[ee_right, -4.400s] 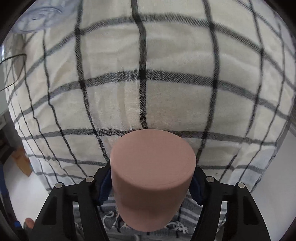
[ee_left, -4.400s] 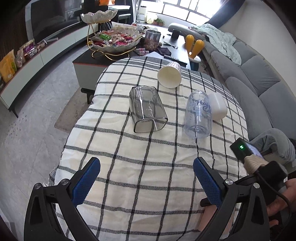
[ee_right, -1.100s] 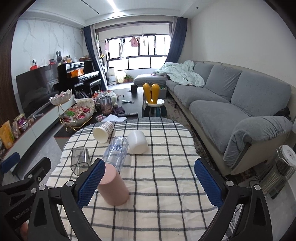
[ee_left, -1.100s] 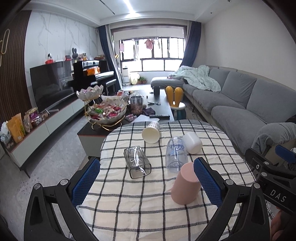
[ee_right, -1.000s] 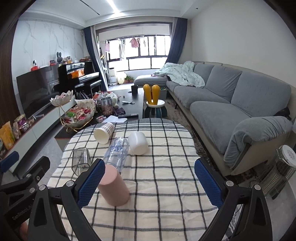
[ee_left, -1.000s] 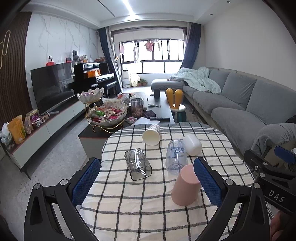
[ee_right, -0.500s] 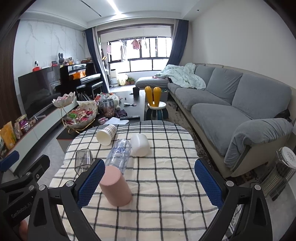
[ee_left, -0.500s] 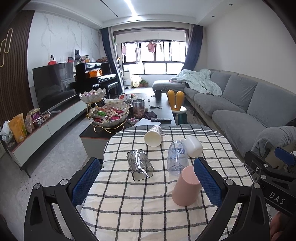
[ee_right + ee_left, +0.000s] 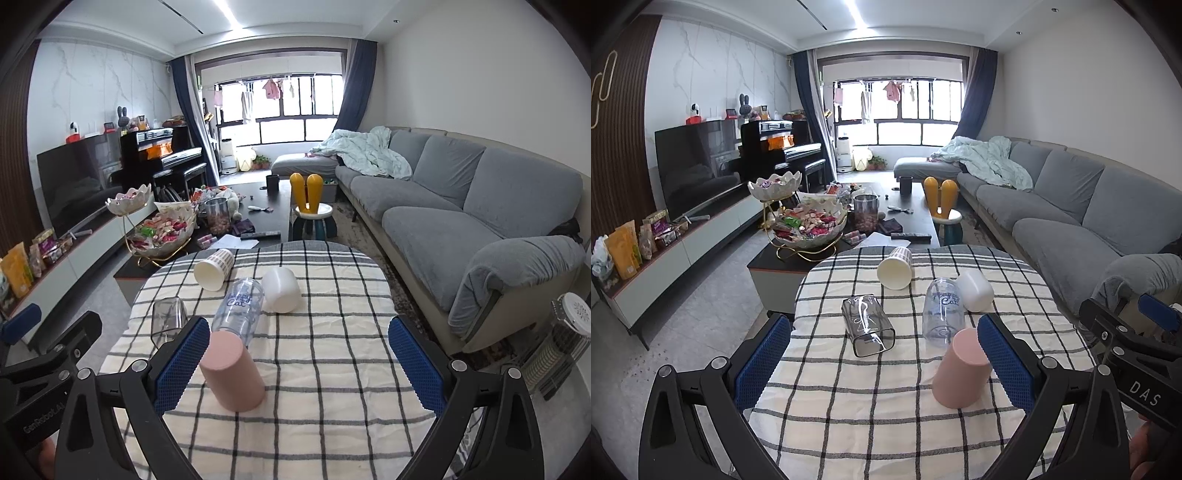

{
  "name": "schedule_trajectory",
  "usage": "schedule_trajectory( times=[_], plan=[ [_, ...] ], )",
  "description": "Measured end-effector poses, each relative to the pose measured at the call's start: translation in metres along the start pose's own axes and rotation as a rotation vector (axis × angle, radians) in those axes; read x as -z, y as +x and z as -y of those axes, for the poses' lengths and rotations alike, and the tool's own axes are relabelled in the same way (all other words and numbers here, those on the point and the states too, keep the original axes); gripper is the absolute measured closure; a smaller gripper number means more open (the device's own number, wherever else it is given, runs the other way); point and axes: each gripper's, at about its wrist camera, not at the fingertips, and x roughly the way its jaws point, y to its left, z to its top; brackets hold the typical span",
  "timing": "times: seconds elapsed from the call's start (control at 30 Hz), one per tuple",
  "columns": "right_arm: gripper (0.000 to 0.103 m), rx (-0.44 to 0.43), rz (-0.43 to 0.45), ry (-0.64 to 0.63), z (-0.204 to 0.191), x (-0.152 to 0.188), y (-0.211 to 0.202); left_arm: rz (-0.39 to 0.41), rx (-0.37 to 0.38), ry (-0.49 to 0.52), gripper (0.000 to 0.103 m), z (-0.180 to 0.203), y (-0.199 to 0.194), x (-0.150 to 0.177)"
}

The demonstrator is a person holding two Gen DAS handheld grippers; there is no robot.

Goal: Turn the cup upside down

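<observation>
A pink cup [image 9: 961, 369] stands upside down on the checked tablecloth [image 9: 871, 398]; it also shows in the right wrist view [image 9: 232, 371]. Beyond it lie on their sides a clear square glass [image 9: 868, 325], a clear printed cup [image 9: 943, 312], a white cup [image 9: 975, 290] and a paper cup [image 9: 895, 267]. My left gripper [image 9: 884, 362] is open and empty, held back above the table's near edge. My right gripper [image 9: 297, 360] is open and empty too, to the right of the pink cup.
A grey sofa [image 9: 461, 221] runs along the right. A dark coffee table [image 9: 849, 236] with a snack bowl stand and a jar stands beyond the table. A TV cabinet [image 9: 665, 251] lines the left wall. A small heater [image 9: 561, 343] stands at the right.
The right gripper, earlier shut on the pink cup, has let it go upside down on the cloth. Both grippers have drawn back and up; over the last second they rose slightly.
</observation>
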Motion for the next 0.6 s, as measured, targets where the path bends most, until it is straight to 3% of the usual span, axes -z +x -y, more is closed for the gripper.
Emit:
schedule_trajectory(
  times=[0.6],
  plan=[
    [0.005, -0.013, -0.003, -0.002, -0.0093, -0.0051, -0.0045, -0.007, 0.001, 0.000, 0.000, -0.0008, -0.0004, 0.0009]
  ],
)
